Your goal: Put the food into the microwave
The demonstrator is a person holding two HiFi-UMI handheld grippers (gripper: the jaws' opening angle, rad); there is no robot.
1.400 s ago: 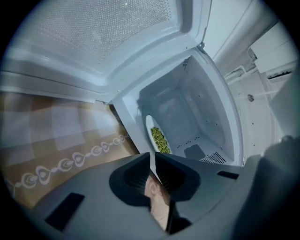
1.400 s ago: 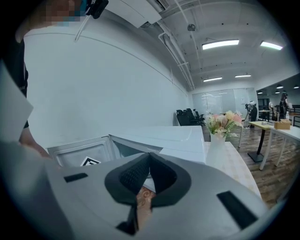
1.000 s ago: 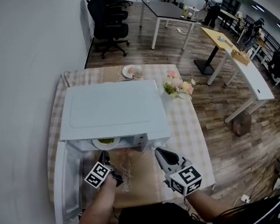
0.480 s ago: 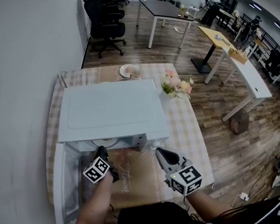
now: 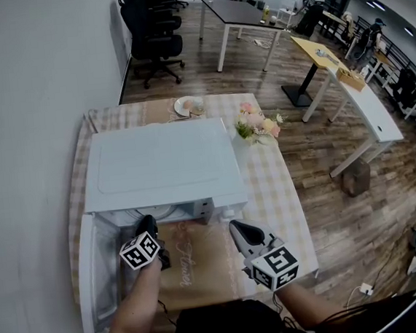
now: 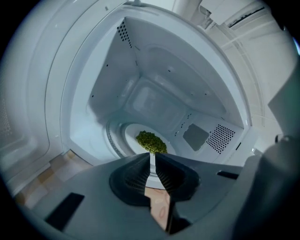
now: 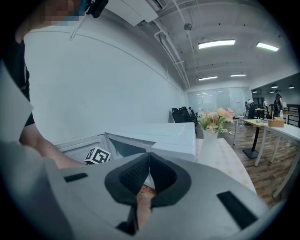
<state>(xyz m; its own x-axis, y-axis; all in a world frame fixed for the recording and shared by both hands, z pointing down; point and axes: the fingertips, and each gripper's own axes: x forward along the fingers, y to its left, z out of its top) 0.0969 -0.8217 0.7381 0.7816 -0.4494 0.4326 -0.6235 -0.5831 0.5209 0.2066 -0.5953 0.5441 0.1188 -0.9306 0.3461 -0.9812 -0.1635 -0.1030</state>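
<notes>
The boxy white microwave (image 5: 164,166) stands open on a checked tablecloth (image 5: 269,182). Inside, a smooth round white plate (image 6: 130,138) bears a lumpy green mound of food (image 6: 151,141). At the opening, the left gripper (image 6: 153,158) shows a narrow, empty slit, while the right gripper (image 7: 149,157) is pinched together, empty.

From head view, cannot see into microwave (image 5: 160,167): cavity hidden under its top. In left gripper view, lose near rim of plate (image 6: 132,139) behind left gripper (image 6: 153,157); cannot name food (image 6: 151,141), only a blurred green heap. Cannot tell what lies on far dish (image 5: 187,106): too small. In right gripper view, see little of left gripper.
</notes>
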